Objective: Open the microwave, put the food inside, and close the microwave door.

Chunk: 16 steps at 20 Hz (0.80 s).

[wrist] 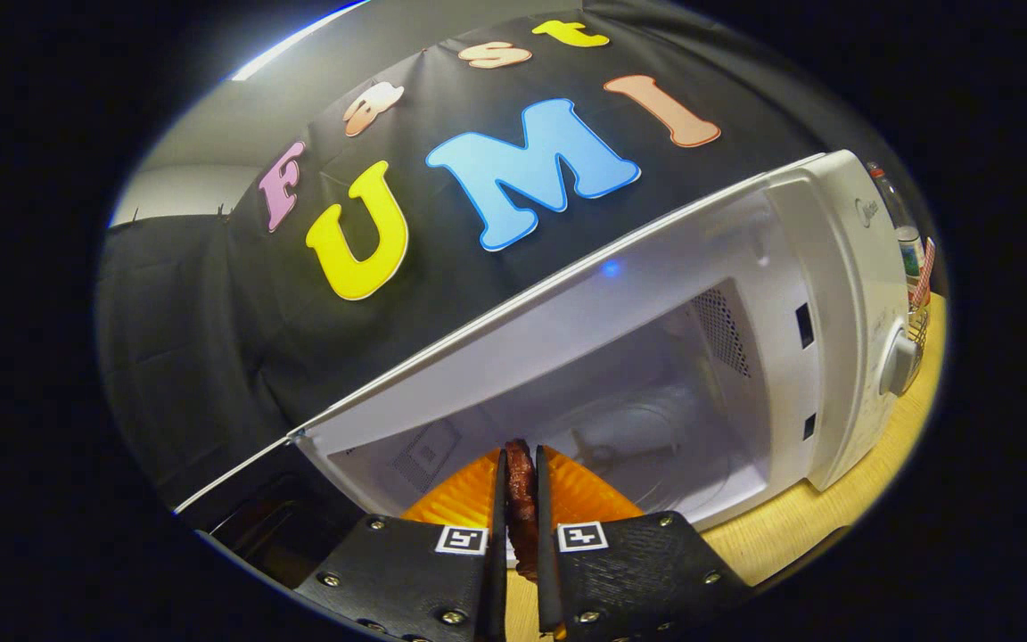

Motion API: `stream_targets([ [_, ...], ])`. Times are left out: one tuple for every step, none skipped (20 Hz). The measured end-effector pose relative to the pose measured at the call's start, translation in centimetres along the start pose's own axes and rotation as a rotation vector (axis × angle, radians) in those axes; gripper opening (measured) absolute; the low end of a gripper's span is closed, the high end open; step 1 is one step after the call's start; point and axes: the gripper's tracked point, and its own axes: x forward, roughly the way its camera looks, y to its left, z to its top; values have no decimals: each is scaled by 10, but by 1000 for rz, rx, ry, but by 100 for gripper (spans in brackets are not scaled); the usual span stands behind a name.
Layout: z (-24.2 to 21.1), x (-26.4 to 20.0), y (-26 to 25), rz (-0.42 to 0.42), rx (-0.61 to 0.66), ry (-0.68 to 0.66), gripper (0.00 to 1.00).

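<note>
Gripper [521, 499]: fingers clamped on a dark reddish-brown piece of food [521, 486], which stands pinched upright between them. Position: just in front of the microwave [843, 294] opening. The white microwave sits on a wooden tabletop [799, 526]; its door [255, 517] is swung open beside the cavity. Cavity [620, 419]: white walls, a vent grille on the far side wall, glass turntable [656, 455] on the floor. Control knob [899, 361] on the front panel. Bottles [906, 236] stand beyond the appliance.
</note>
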Motion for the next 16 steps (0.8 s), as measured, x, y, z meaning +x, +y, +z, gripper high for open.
stream_targets([
  [0,9,-2,-9,4,-8,14],
  [3,17,-2,-17,11,-16,14],
  [6,22,-1,-25,23,-31,14],
  [11,27,-1,-30,33,-47,14],
  [11,31,0,-35,32,-59,14],
  [10,36,-1,-47,27,-66,14],
  [6,40,-6,-62,16,-73,14],
  [9,46,-12,-86,11,-90,14],
  [9,50,-18,-103,9,-102,14],
  [8,53,-22,-119,-8,-113,14],
  [5,55,-27,-143,-31,-122,14],
  [3,56,-31,-155,-60,-132,14],
  [-1,57,-37,-180,-91,-132,17],
  [-2,58,-45,-212,-112,-133,23],
  [-5,59,-53,-232,-124,-123,24],
  [-9,62,-61,-248,-130,-115,32],
])
